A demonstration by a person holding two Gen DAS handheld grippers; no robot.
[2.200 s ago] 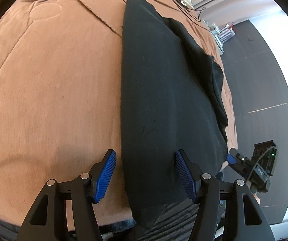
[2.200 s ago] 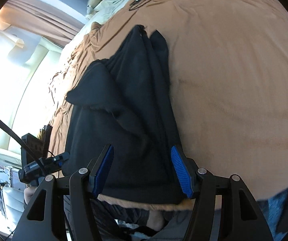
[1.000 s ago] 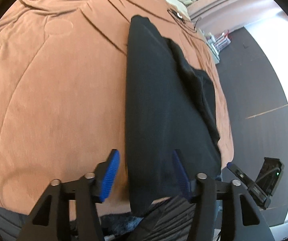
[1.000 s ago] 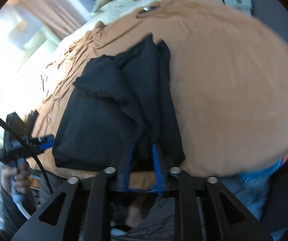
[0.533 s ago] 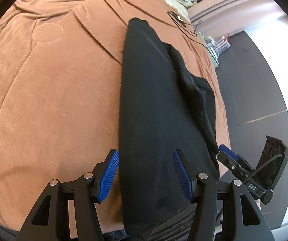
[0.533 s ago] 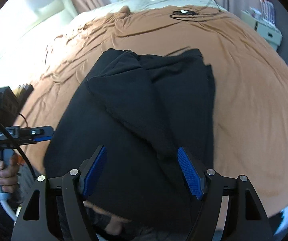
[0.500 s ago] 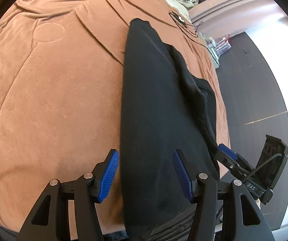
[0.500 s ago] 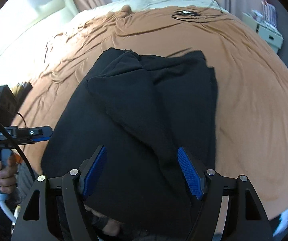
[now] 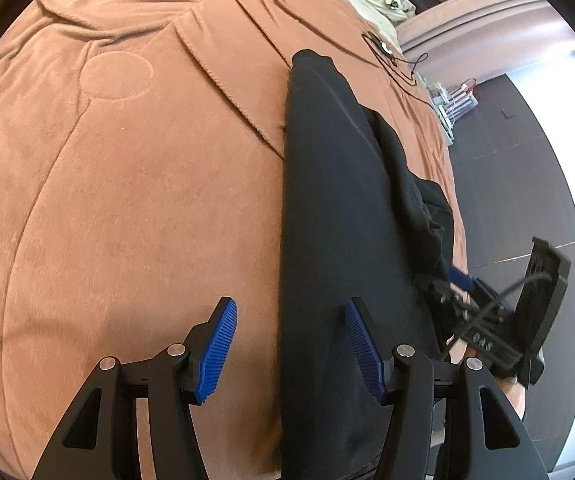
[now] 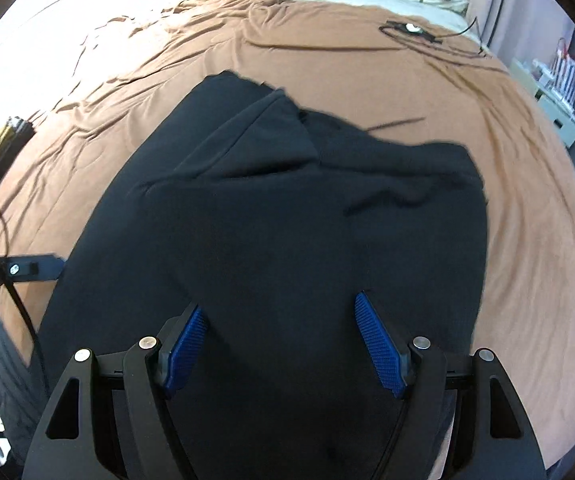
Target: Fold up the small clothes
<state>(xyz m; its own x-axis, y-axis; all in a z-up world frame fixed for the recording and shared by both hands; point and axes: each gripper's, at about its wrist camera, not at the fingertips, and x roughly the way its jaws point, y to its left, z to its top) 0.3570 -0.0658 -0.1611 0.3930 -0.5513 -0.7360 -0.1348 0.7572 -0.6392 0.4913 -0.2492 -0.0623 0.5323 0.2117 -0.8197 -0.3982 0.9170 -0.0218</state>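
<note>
On the near part of the brown bedspread (image 10: 527, 208) the black garment (image 10: 287, 220) lay partly folded, one layer already turned over the body and its near edge hanging towards the person. The step in hand looked like a pause between folds, with both tools over the near hem. The left gripper (image 9: 291, 348) stood half open across the garment's left edge, one pad over bedspread and one over cloth, holding nothing. The right gripper (image 10: 279, 344) had just been opening and hung wide above the cloth, its pads not pressing on it. The next move probably called for each gripper to lower, pinch a near corner and carry the hem towards the far end.
</note>
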